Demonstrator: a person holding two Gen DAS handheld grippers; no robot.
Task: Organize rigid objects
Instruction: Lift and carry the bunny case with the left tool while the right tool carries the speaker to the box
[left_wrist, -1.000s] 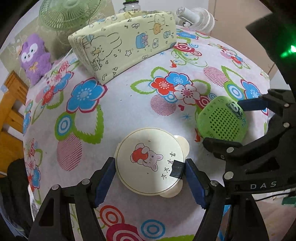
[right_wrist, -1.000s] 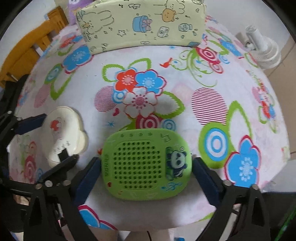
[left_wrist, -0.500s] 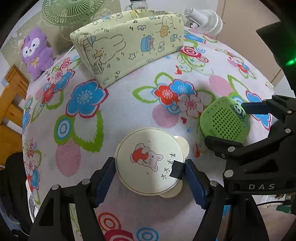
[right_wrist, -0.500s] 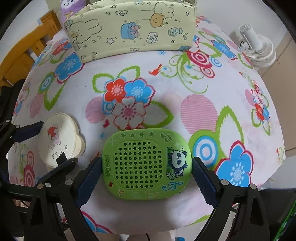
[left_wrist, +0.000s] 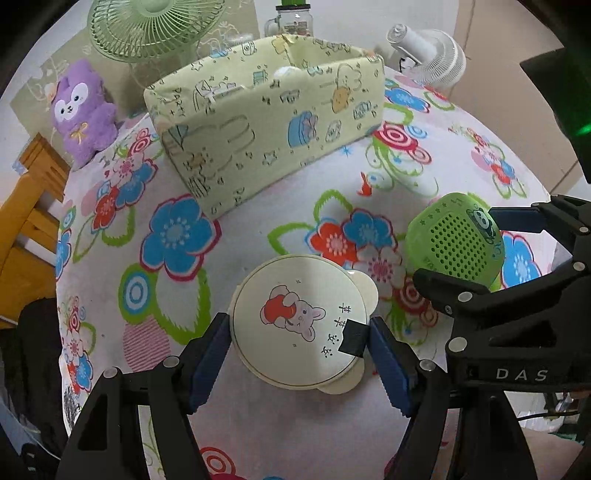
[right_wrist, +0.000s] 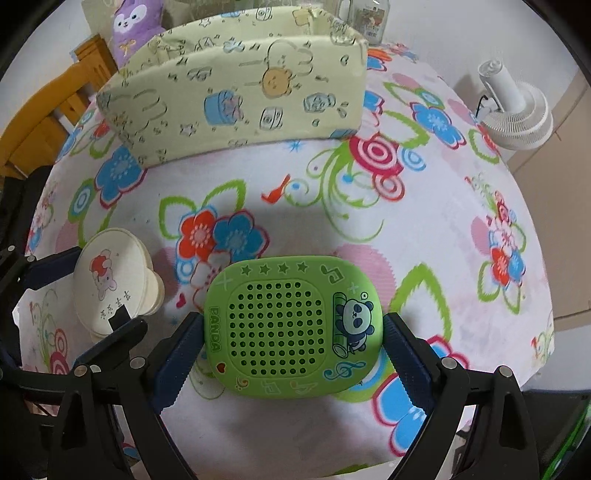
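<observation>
A round cream case (left_wrist: 295, 295) with a rabbit picture sits between the blue pads of my left gripper (left_wrist: 299, 330), which is shut on it, above the flowered tablecloth (left_wrist: 258, 229). My right gripper (right_wrist: 293, 334) is shut on a green perforated panda box (right_wrist: 280, 321), also held off the cloth. Each wrist view shows the other pair: the green box (left_wrist: 454, 236) to the right, the cream case (right_wrist: 110, 277) to the left. A pale green fabric bin (left_wrist: 266, 122) (right_wrist: 236, 88) stands open-topped at the back of the table, something white showing inside.
Behind the bin stand a purple plush toy (left_wrist: 83, 110), a green fan (left_wrist: 155, 26), a glass jar (left_wrist: 291, 18) and a white fan (right_wrist: 513, 107). A wooden chair (left_wrist: 26, 206) is at the left. The table's front edge lies just under the grippers.
Both grippers have risen with their objects and moved towards the bin, which now shows its open top. Both grips are unchanged.
</observation>
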